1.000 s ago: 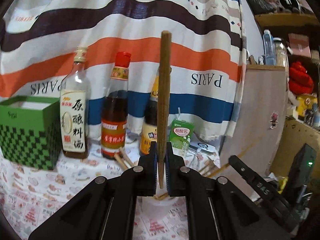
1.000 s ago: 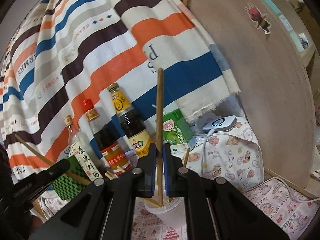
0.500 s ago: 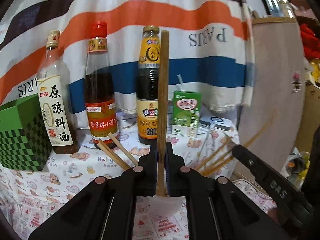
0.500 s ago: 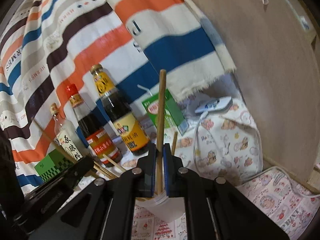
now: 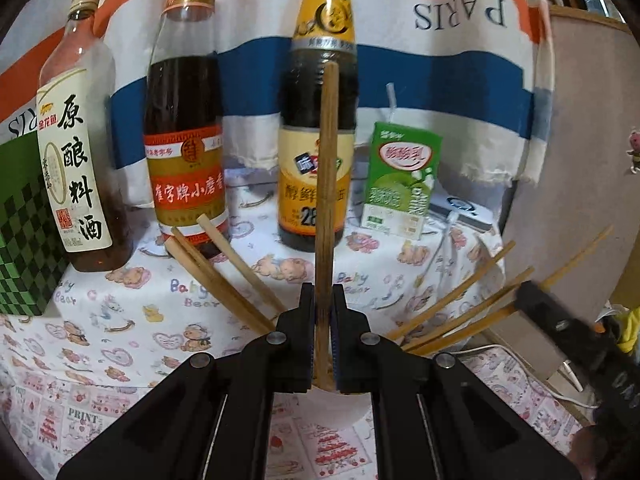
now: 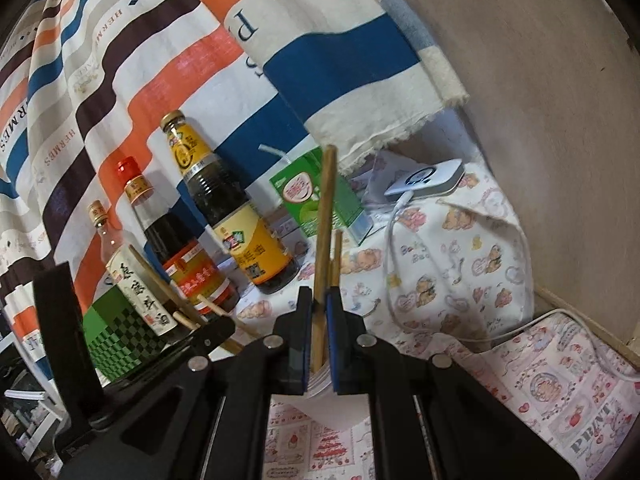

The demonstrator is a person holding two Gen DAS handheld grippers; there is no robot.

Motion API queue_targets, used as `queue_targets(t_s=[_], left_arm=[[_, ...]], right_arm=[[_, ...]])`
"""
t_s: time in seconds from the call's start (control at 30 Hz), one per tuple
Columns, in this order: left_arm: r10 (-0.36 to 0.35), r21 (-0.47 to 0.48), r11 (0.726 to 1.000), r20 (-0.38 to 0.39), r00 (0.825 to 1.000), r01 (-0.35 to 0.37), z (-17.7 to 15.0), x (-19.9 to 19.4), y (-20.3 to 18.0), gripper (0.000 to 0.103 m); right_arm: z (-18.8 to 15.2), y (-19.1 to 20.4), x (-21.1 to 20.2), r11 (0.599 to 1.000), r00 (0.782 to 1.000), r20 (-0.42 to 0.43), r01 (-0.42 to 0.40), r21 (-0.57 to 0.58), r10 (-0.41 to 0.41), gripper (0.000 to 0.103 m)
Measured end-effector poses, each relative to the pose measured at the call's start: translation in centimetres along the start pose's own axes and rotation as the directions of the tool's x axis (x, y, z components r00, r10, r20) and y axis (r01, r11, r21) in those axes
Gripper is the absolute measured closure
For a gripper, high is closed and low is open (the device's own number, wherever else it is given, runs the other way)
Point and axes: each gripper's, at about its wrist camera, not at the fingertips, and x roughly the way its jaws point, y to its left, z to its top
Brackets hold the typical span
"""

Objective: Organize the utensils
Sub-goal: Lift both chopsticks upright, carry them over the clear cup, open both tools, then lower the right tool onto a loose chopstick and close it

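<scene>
My left gripper (image 5: 320,300) is shut on a brown wooden chopstick (image 5: 326,200) that stands upright, its lower end at the rim of a white cup (image 5: 320,404) just below the jaws. Other chopsticks (image 5: 216,272) fan out of that cup to the left, and more chopsticks (image 5: 460,304) lean to the right. My right gripper (image 6: 318,304) is shut on a second upright chopstick (image 6: 325,220) over the same white cup (image 6: 320,400). The left gripper's finger (image 6: 208,332) shows at the left of the right wrist view.
Three sauce bottles (image 5: 184,128) stand in a row behind the cup, with a green drink carton (image 5: 400,180) to their right and a green checkered box (image 5: 20,232) to their left. A white power bank (image 6: 428,178) with its cable lies by a wooden panel (image 6: 540,120).
The left gripper has come down and closer to the bottles, which now fill the view. The right gripper sank slightly towards the cup. Both keep their chopsticks.
</scene>
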Motion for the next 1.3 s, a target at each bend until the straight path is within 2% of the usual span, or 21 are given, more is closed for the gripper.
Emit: queue_targets(t_s=[0.1, 0.3, 0.47, 0.53, 0.6, 0.83, 0.87, 0.9, 0.93, 0.97, 1.07, 1.13, 1.2, 1.27, 1.3], left_arm=[[0.016, 0.002, 1.0, 0.003, 1.0, -0.016, 0.2, 0.2, 0.4, 0.097], [0.001, 0.011, 1.0, -0.006, 1.0, -0.001, 0.1, 0.0, 0.8, 0.097], [-0.014, 0.004, 1.0, -0.02, 1.0, 0.014, 0.0, 0.0, 0.9, 0.095], [-0.013, 0.006, 1.0, -0.005, 1.0, 0.013, 0.1, -0.3, 0.9, 0.085], [-0.018, 0.002, 1.0, 0.025, 1.0, 0.018, 0.3, -1.2, 1.2, 0.068], [-0.002, 0.007, 1.0, 0.13, 0.992, 0.001, 0.8, -6.6, 2.6, 0.038], [0.0, 0.003, 1.0, 0.143, 0.99, -0.001, 0.7, -7.4, 2.9, 0.034], [0.005, -0.004, 1.0, 0.158, 0.987, -0.004, 0.5, -8.4, 3.3, 0.032], [0.014, -0.012, 1.0, 0.171, 0.985, -0.012, 0.3, -9.2, 3.6, 0.026], [0.025, -0.023, 1.0, 0.181, 0.983, -0.021, 0.0, -10.2, 4.1, 0.022], [0.053, -0.037, 0.998, 0.22, 0.974, -0.046, -0.8, -13.0, 5.2, 0.019], [0.073, -0.036, 0.997, 0.245, 0.967, -0.066, -1.5, -14.7, 5.9, 0.017], [0.087, -0.039, 0.996, 0.267, 0.96, -0.08, -2.0, -16.2, 6.5, 0.012], [0.11, -0.054, 0.994, 0.281, 0.953, -0.099, -2.7, -17.4, 7.2, 0.007], [0.115, -0.06, 0.993, 0.282, 0.953, -0.102, -2.9, -17.6, 7.5, 0.004]], right_arm=[[0.5, 0.6, -1.1, 0.998, 0.997, 0.067, 0.033, -0.056, -0.029, 0.096], [0.6, 0.4, -0.3, 0.997, 0.998, 0.05, 0.039, -0.063, -0.036, 0.095], [0.4, 0.2, 0.6, 0.998, 1.0, 0.006, 0.012, -0.057, -0.012, 0.095], [0.2, 0.2, 0.9, 0.999, 1.0, -0.015, -0.002, -0.054, 0.002, 0.095], [0.0, 0.3, 1.1, 0.998, 1.0, -0.03, -0.011, -0.058, 0.009, 0.095], [-0.5, 0.7, 1.8, 0.998, 0.995, -0.092, -0.044, -0.055, 0.039, 0.095], [-0.5, 0.7, 1.9, 0.997, 0.994, -0.099, -0.05, -0.054, 0.045, 0.093], [-0.6, 0.8, 1.8, 0.997, 0.993, -0.106, -0.052, -0.054, 0.046, 0.08], [-0.6, 1.0, 1.7, 0.997, 0.993, -0.111, -0.052, -0.056, 0.045, 0.058], [-0.6, 1.1, 1.5, 0.997, 0.993, -0.106, -0.052, -0.057, 0.046, 0.053], [-0.6, 2.1, 0.9, 0.994, 0.989, -0.135, -0.074, -0.083, 0.062, 0.047], [-1.0, 2.7, 1.0, 0.992, 0.98, -0.184, -0.093, -0.084, 0.076, 0.033], [-1.7, 3.4, 1.5, 0.987, 0.963, -0.246, -0.135, -0.081, 0.111, 0.028], [-2.6, 4.2, 1.8, 0.984, 0.95, -0.288, -0.151, -0.099, 0.117, 0.028], [-3.0, 4.6, 1.8, 0.982, 0.951, -0.29, -0.147, -0.116, 0.108, 0.027]])
